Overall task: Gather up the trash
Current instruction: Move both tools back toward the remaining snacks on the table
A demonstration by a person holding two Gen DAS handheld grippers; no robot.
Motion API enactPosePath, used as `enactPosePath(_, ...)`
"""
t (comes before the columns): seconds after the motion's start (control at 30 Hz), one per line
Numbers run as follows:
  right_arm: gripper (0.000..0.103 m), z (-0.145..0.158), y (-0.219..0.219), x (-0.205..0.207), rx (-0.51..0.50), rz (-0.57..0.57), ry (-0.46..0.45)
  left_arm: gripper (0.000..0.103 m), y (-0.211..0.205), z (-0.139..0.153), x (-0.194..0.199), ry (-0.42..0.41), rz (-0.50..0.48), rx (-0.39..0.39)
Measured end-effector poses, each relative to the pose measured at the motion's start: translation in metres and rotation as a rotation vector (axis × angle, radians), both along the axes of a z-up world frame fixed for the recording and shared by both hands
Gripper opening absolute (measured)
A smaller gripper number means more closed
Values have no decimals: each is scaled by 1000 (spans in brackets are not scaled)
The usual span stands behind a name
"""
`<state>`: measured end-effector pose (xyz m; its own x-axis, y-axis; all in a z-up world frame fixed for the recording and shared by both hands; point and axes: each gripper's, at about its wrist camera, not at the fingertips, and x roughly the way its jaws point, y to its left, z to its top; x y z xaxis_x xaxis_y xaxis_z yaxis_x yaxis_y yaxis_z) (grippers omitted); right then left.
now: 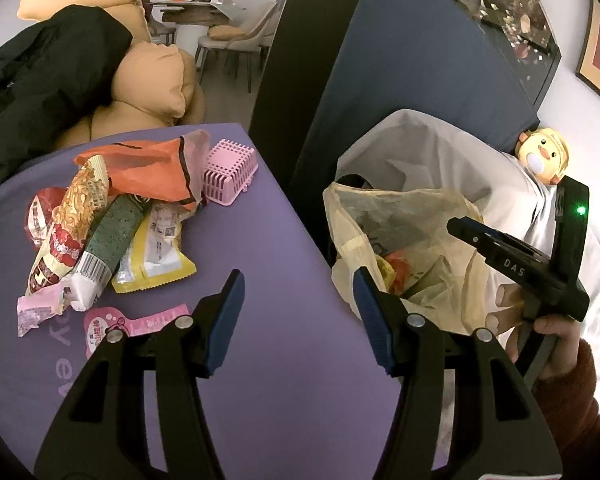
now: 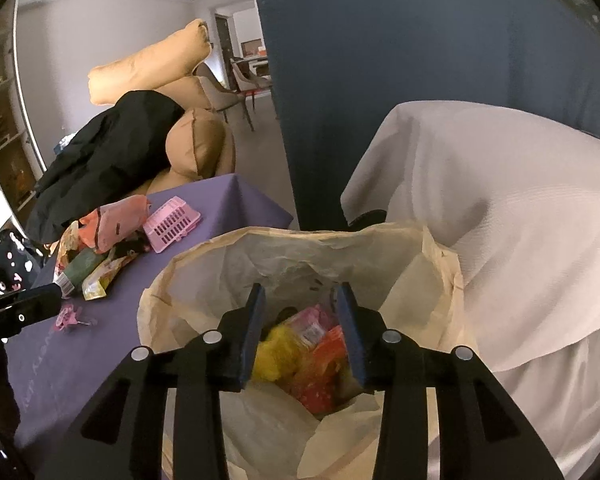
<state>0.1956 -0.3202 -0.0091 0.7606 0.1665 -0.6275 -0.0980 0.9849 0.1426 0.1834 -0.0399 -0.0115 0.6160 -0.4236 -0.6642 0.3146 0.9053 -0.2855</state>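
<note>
I am holding the right tongs (image 2: pixel 300 332) over the mouth of the cream plastic bag (image 2: pixel 440 280). Its jaws are standing partly apart with nothing between the pads; below and beyond them, yellow, pink and orange wrappers (image 2: pixel 300 344) are lying at the bottom of the bag.

I am keeping the left tongs (image 1: pixel 298 316) above the purple table (image 1: pixel 268 360), pointing down at bare cloth. Its jaws are standing well apart and are gripping nothing.

Remaining trash: a heap of snack wrappers (image 1: pixel 100 232) is lying ahead and to the left of the left tongs, with an orange bag (image 1: pixel 148 172) on top at the far side. A small pink scrap (image 1: pixel 140 322) is lying just beside the left finger (image 1: pixel 224 320). A pink basket (image 1: pixel 230 174) is sitting beyond the heap; I am not judging it as trash.

Handling, my judgement: these wrappers are looking light, thin and crinkly, with glossy film likely to be slipping between the pads. A flat face is offering no purchase, so I am planning to pinch a raised crimped end or a folded edge. The flat pink scrap is probably needing an edge lifted first. The bag is soft and could be collapsing shut if bumped at the rim.
</note>
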Motion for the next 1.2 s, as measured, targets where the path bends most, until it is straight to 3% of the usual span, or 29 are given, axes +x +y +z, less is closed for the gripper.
enactPosePath(0.23,36,15,16,-10,28,28,-36,54,26,0,-11,-30,36,6)
enactPosePath(0.33,42,19,34,-10,15,60,-42,54,54,-1,-16,-39,97,18)
enactPosePath(0.53,42,21,88,-4,-11,157,-35,54,129,-6,-24,-46,250,23)
enactPosePath(0.67,50,14,133,7,-24,238,12,54,173,-17,-25,-26,328,15)
enactPosePath(0.87,50,1,200,26,-20,337,72,54,229,-38,-37,13,421,-47)
enactPosePath(1.07,50,-12,252,57,-13,359,98,54,257,-45,-47,17,461,-90)
enactPosePath(1.2,50,-35,271,69,-38,359,171,54,265,-45,-51,14,460,-103)
